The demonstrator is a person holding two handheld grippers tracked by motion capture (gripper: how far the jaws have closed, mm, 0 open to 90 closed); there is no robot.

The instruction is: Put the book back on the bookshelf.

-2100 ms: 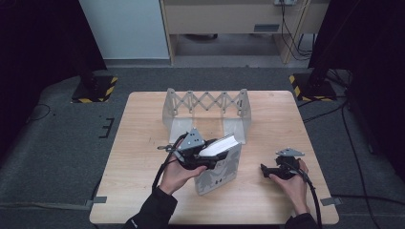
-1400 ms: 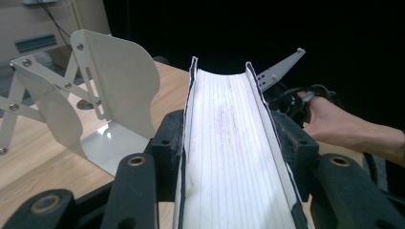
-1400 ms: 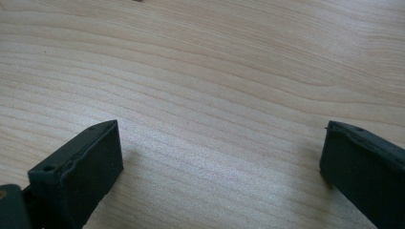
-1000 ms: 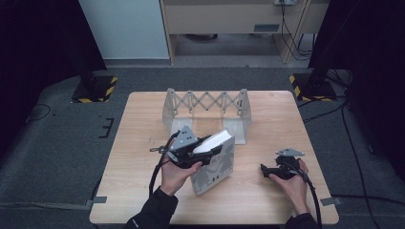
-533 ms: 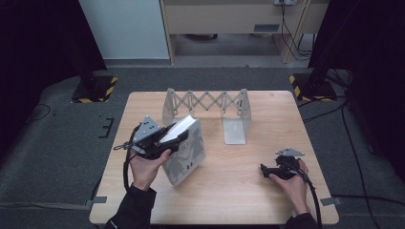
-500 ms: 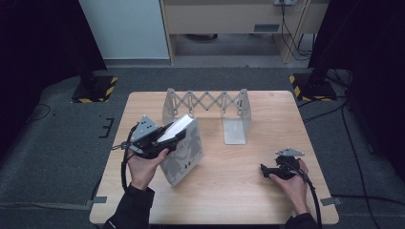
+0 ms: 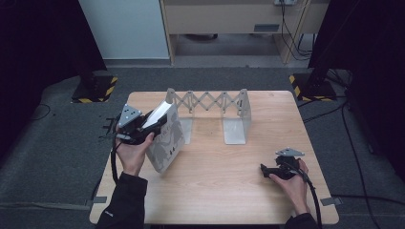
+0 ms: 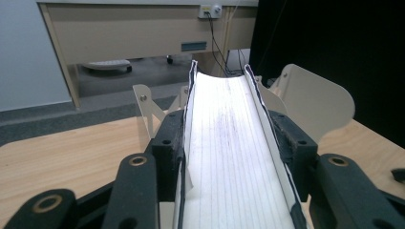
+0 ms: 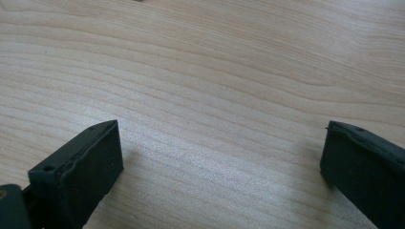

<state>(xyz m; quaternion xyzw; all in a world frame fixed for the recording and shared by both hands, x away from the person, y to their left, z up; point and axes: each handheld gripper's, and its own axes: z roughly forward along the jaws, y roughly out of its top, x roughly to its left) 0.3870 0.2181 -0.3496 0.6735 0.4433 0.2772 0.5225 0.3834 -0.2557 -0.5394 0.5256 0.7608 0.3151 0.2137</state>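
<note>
Just beyond the left hand-held gripper (image 7: 154,125) stands the expanding book rack (image 7: 210,101), its left end plate (image 7: 172,102) close to the far edge of the book (image 7: 167,138) clamped in that gripper, so little room is left there. Between the rack's two end plates the counter (image 7: 215,167) lies bare, a slot wide enough to enter. The wide stretch of counter between this gripper and the right hand-held gripper (image 7: 263,170) is free. Ahead of the right one, whose jaws stand wide apart, nothing blocks the wood.

book (image 7: 165,138) left of rack (image 7: 210,102), on table (image 7: 229,186)
</note>
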